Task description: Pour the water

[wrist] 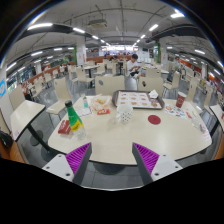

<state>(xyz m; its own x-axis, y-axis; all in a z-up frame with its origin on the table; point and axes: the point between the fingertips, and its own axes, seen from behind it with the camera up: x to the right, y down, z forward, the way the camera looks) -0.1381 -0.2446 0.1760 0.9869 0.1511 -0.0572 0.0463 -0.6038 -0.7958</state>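
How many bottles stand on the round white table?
2. A green bottle stands at the table's left side, beside a red box; a smaller clear bottle stands just behind it. Others may be too small to tell. The gripper is open.

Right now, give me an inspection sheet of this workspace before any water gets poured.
Surface: white round table, beyond the fingers.
Job's things: green bottle standing at the table's left part; clear cup near the middle.
Clutter: red box beside the bottle; red disc; dark tray at the far side.
Gripper: gripper open, holding nothing, purple pads facing each other.
Cables: nothing seen.
Surroundings: large hall with more tables and chairs, ceiling strip lights, a person far behind.
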